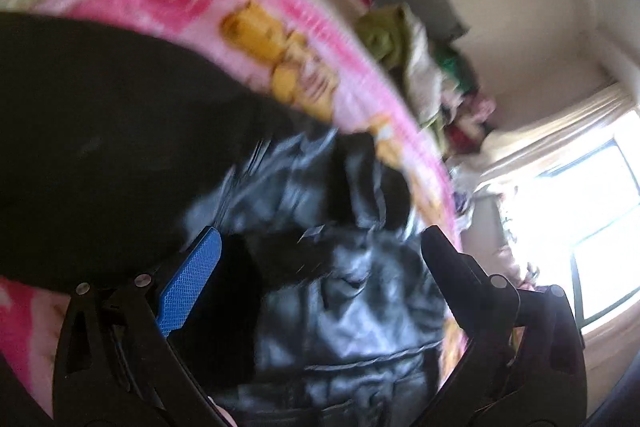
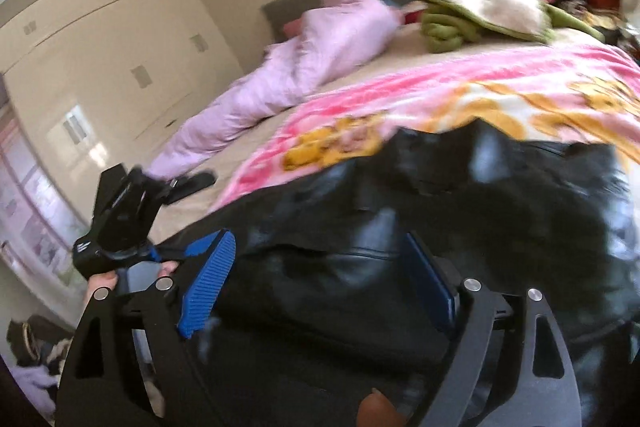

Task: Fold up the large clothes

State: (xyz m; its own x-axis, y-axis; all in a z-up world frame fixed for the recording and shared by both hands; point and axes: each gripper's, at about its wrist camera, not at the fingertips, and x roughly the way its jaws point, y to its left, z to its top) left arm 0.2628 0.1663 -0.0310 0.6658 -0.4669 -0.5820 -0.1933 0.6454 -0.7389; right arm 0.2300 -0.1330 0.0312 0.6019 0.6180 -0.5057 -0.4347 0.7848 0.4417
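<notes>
the right gripper (image 2: 316,287) is standing with its jaws wide, blue pads on either side of a raised fold of the black jacket (image 2: 460,211); the pads are not pressing on it as far as the blur lets me tell. the left gripper (image 1: 320,259) is also gaping wide over the same jacket (image 1: 352,291), nothing pinched between its fingers.

the jacket is lying crumpled on the pink blanket (image 2: 460,99) at the near side of the bed (image 2: 256,131), spreading in the right wrist view from about 8 o'clock across to 3 o'clock. that seems to be its long axis, though which end is collar and which is hem i cannot tell.

judging by the glossy, creased surface, it is looking like leather or a coated fabric: fairly heavy, limp but thick, likely slippery against smooth pads. a seam, hem or shoulder edge is probably giving the surest hold, each gripper taking one corner so the weight is hanging evenly.

a pink quilt (image 2: 312,47) is lying toward 11 o'clock, well apart.
</notes>
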